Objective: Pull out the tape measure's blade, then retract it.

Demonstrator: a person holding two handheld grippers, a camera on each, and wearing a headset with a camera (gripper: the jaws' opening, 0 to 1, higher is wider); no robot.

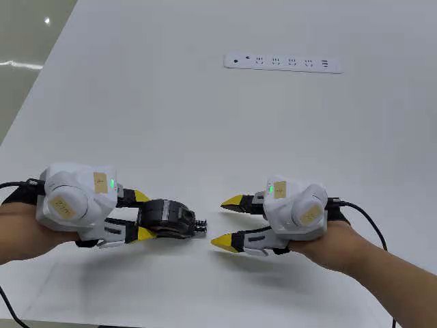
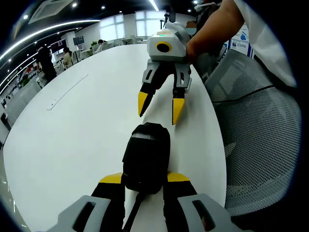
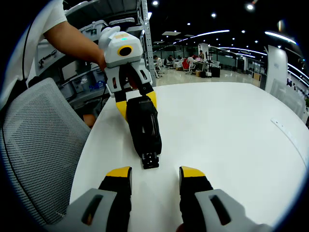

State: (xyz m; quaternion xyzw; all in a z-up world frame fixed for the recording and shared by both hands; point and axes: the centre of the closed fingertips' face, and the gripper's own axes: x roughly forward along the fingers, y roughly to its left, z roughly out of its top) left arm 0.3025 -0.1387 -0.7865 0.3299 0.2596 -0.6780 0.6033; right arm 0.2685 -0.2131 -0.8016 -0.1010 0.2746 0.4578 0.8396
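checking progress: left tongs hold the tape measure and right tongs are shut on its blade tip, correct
Not quite: the right tongs are open and not gripping the blade tip, as the right gripper view shows. The left tongs do hold the tape measure.

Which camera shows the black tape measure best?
The right gripper view: the tape measure lies lengthwise, blade tip toward the camera. The left gripper view shows its rear; the head view shows it small, from above.
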